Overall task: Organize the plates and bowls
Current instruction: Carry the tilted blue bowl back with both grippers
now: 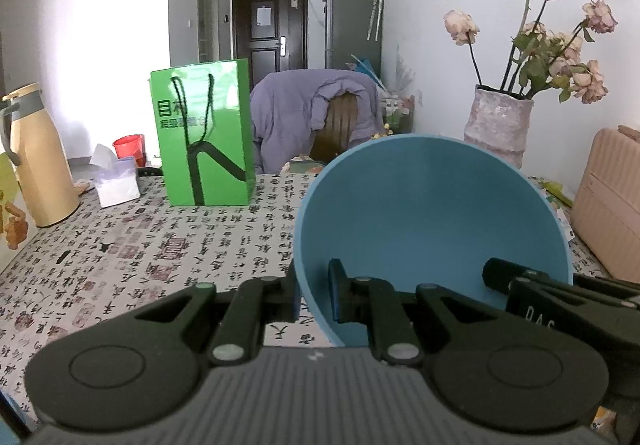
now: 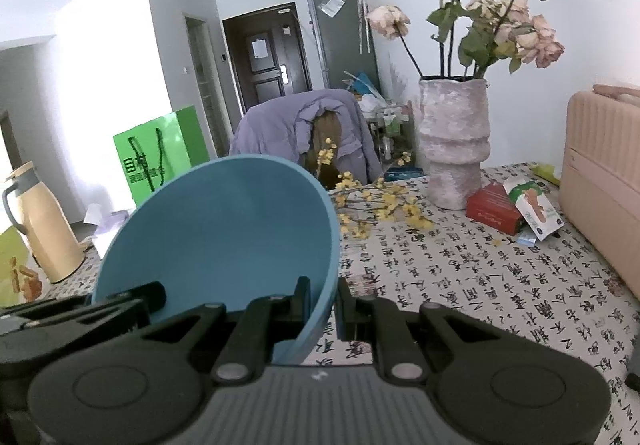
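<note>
A large blue bowl [image 1: 432, 221] hangs tilted above the table, its hollow facing both cameras. My left gripper [image 1: 314, 295] is shut on the bowl's left rim, one finger inside and one outside the wall. My right gripper [image 2: 323, 307] is shut on the opposite rim of the same blue bowl [image 2: 224, 233], again with the wall pinched between its fingers. Each gripper's tip shows in the other's view at the bowl's far edge. No plates or other bowls are in view.
The table wears a calligraphy-print cloth [image 1: 140, 245]. On it stand a green paper bag [image 1: 204, 133], a cream thermos jug [image 1: 40, 161], a tissue box [image 1: 116, 181], a pink vase of dried roses [image 2: 454, 141], small cartons [image 2: 516, 209], yellow flower sprigs [image 2: 380, 205] and a beige case [image 2: 604, 173].
</note>
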